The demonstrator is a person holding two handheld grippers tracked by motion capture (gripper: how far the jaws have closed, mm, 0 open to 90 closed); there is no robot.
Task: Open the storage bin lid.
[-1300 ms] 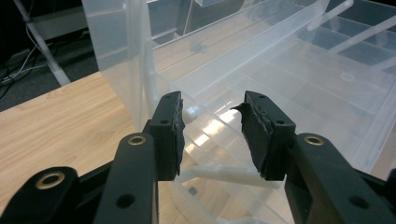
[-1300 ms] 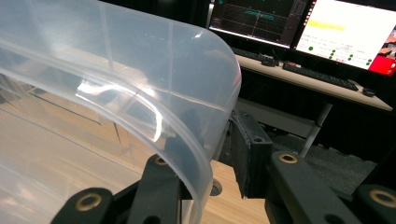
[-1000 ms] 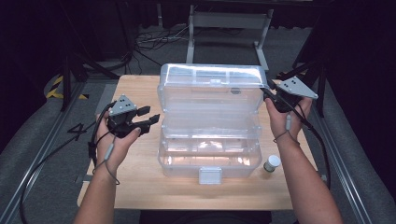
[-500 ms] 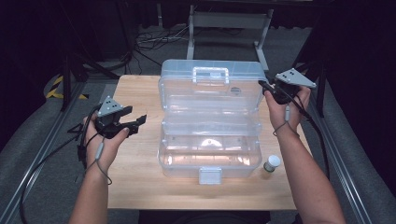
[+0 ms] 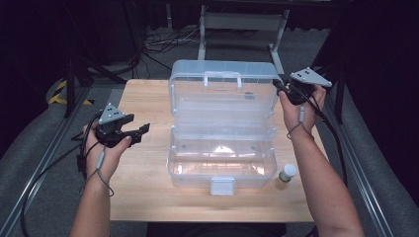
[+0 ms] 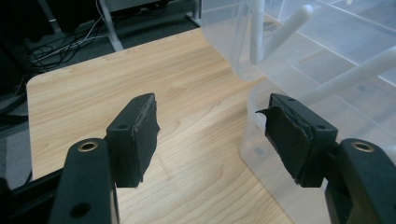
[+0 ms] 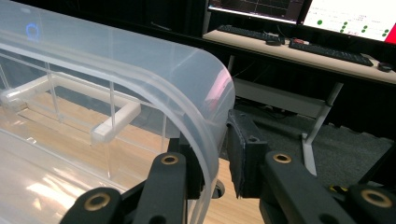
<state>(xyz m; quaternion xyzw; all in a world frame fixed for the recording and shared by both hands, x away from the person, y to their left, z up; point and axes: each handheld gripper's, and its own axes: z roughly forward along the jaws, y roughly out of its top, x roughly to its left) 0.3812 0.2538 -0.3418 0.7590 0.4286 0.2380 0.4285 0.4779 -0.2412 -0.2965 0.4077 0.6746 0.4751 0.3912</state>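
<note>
Spanning most of the high view, the wooden worktop (image 5: 148, 197) carries a clear plastic toolbox (image 5: 222, 158) at its middle, its lid (image 5: 222, 94) swung up and standing upright at the back. A white latch (image 5: 222, 186) hangs on the box's near wall, and a small white-capped bottle (image 5: 287, 173) stands just beside its near right corner. Nothing lies between either hand and the box. The right tongs (image 5: 280, 88) pinch the lid's upper right edge, one pad inside and one outside, and have just been closing further. The left tongs (image 5: 140, 131) stand spread with nothing between them, just left of the box and apart from it, having just opened
</note>
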